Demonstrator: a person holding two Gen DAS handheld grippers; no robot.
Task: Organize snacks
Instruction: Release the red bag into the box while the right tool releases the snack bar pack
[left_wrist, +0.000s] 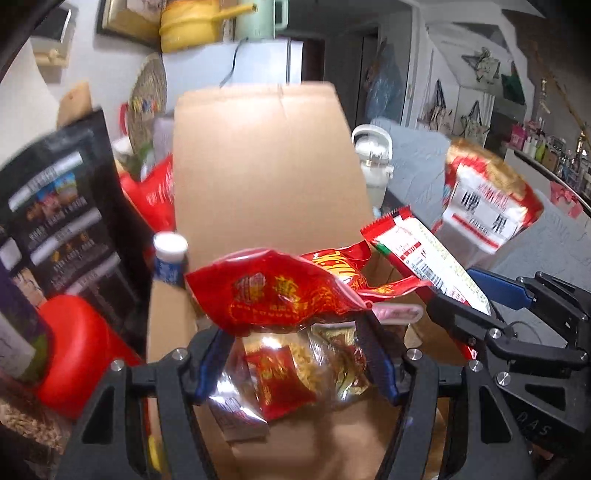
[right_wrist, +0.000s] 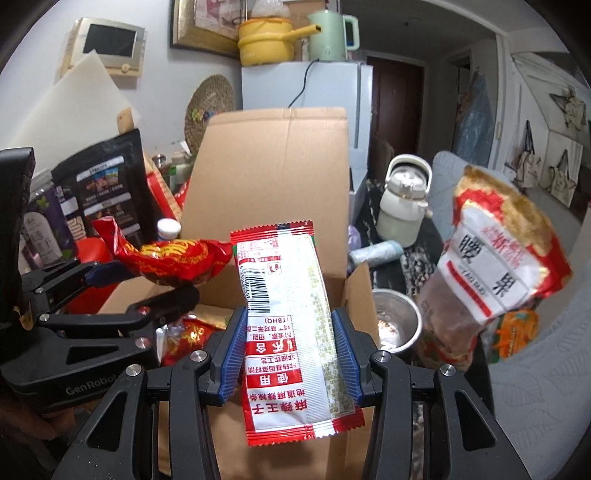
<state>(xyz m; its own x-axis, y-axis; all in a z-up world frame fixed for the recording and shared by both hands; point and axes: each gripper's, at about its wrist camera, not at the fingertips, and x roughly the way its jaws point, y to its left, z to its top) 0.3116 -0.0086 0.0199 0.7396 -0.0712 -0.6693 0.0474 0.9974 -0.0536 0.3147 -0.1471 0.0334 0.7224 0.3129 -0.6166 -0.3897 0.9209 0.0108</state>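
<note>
1. The cardboard box (right_wrist: 273, 177) fills the middle of both views, its tall rear flap upright at 12 o'clock and its side flaps spread. Inside, at 9 o'clock of the right hand-held gripper, lies a red snack packet (right_wrist: 188, 332).
2. A black printed pouch (left_wrist: 62, 206) stands at 9 o'clock of the box, with a red container (left_wrist: 77, 350) below it and a white-capped bottle (left_wrist: 170, 258) just beside the box's left wall.
3. A large red-and-white nut bag (right_wrist: 495, 258) stands at 3 o'clock, well apart from the box; a steel cup (right_wrist: 399, 325) sits between them, touching neither that I can tell.
4. A white kettle-jug (right_wrist: 404, 199) stands at 1 o'clock behind the box.
5. The left hand-held gripper (left_wrist: 295, 354) is clamped on a red-topped noodle bag (left_wrist: 280, 295) with a clear lower part, hanging over the open box.
6. The right hand-held gripper (right_wrist: 290, 354) pinches a flat red-and-white spicy strip packet (right_wrist: 284, 325) upright between its blue pads (right_wrist: 232, 354), also above the box mouth, at 3 o'clock of the noodle bag.
</note>
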